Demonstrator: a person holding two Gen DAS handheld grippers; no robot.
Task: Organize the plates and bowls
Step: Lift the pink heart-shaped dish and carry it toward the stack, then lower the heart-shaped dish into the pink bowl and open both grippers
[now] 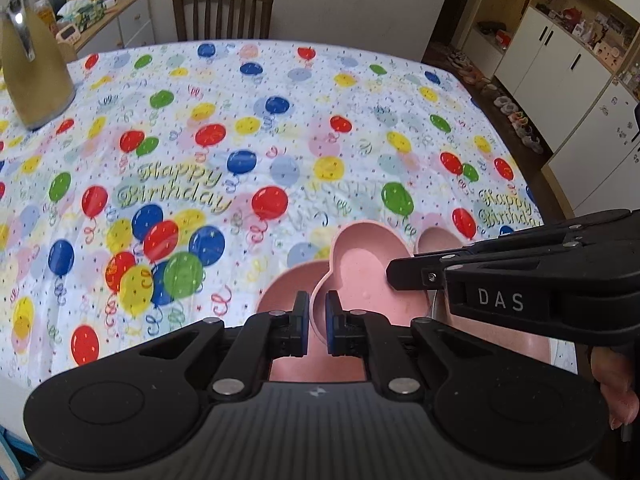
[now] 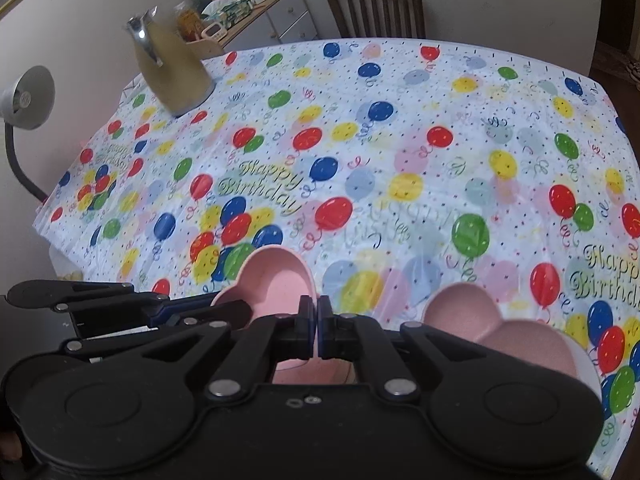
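Balloon-print cloth covered the desk [image 1: 280,128], above whose near edge both the left tool [image 1: 317,320] and right tool [image 2: 316,326] pinched a pink heart-shaped bowl [image 1: 360,272] by its rim, best kept level.

Pink bowl [image 1: 360,276]: matt, faintly speckled plastic look. Tablecloth [image 1: 280,120]: thin glossy plastic sheet, creased. Left gripper [image 1: 317,320]: matt black plastic, blue pads, shiny metal rivets. Jug [image 1: 32,68]: matt tan body, chrome handle. Chair [image 1: 223,8]: brown wood.
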